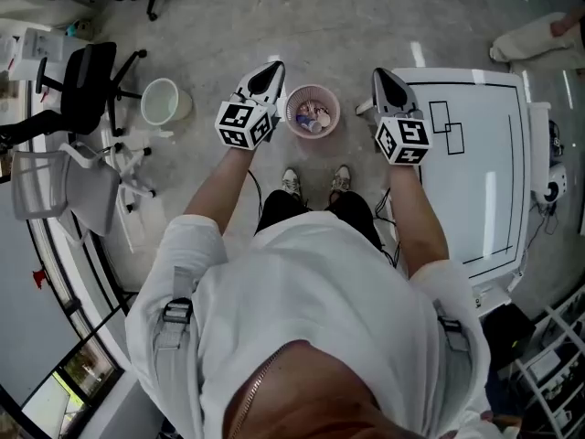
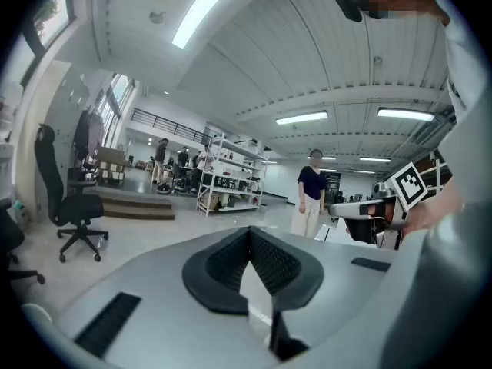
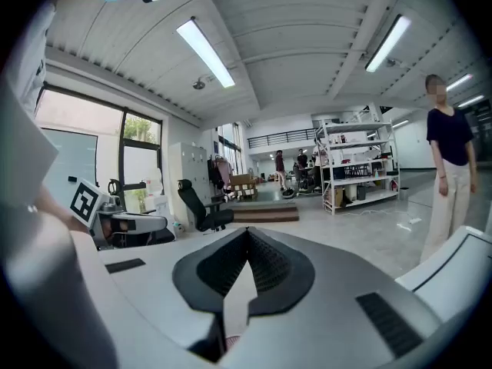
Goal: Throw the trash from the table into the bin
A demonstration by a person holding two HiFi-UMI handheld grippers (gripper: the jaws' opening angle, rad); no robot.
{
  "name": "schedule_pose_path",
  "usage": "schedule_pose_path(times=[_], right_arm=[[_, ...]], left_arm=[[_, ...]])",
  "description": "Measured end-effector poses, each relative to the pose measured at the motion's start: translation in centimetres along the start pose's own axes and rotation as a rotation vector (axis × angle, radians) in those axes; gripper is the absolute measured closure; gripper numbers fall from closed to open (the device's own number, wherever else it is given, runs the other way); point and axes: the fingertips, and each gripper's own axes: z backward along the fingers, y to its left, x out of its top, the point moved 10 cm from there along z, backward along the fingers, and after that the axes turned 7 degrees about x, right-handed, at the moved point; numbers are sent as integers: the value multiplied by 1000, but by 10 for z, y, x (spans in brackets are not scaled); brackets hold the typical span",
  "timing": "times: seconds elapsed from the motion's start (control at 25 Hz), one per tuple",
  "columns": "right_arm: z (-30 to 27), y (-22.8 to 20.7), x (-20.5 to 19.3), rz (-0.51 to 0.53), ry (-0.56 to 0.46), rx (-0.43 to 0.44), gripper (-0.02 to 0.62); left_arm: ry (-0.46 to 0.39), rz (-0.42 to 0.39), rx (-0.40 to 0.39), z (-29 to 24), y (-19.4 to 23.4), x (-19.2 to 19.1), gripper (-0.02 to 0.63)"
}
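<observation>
White-shirted shoulders of the person fill the foreground of the head view. Beyond them, the left gripper and the right gripper are held up and roughly level. Both gripper views show the jaws closed together on nothing. Farther off, on the floor just off the left edge of the white rectangular surface with black outlines, stands the round pink mesh bin, holding mixed scraps of trash. No trash shows on the visible surface, so the task appears complete.
</observation>
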Motion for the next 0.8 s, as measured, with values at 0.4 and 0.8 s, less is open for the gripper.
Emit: schedule_pose_path(times=[0.4, 0.8], right_arm=[[58, 30, 42, 28, -114, -42, 591], [79, 52, 44, 28, -148, -101, 592]], left_arm=[[-104, -36, -108, 32, -31, 44, 597], [-122, -48, -192, 37, -38, 51, 597]])
